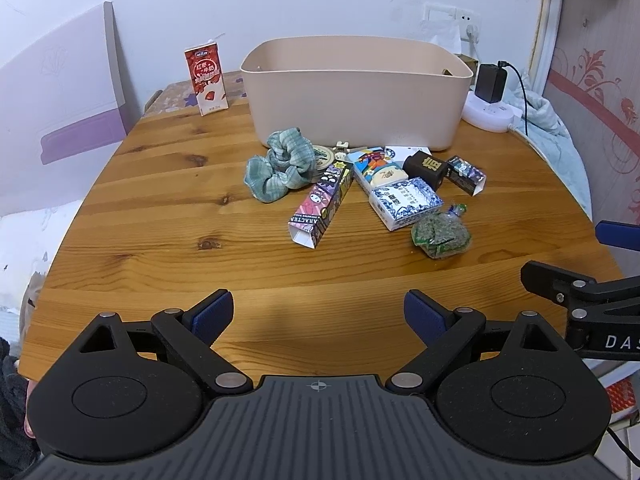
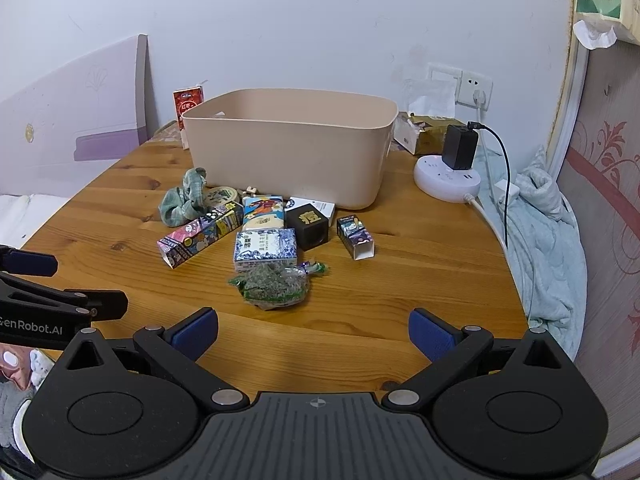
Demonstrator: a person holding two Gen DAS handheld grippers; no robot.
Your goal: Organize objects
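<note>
Both tools hang back at the near edge of the worktop [image 1: 160, 200], the left tool [image 1: 318, 316] and right tool [image 2: 314, 334] spread wide and holding nothing. The clutter sits bunched just in front of the beige bin [image 2: 292, 148]. Nearest the right tool lies the green crinkly packet [image 2: 276, 286]: likely light, slippery and crushable, best pinched across its middle. The green scrunchie [image 1: 280, 164] looks soft; any bite should hold. The long printed carton [image 1: 320, 208] seems stiff, so gripping across its narrow sides would suit.
</note>
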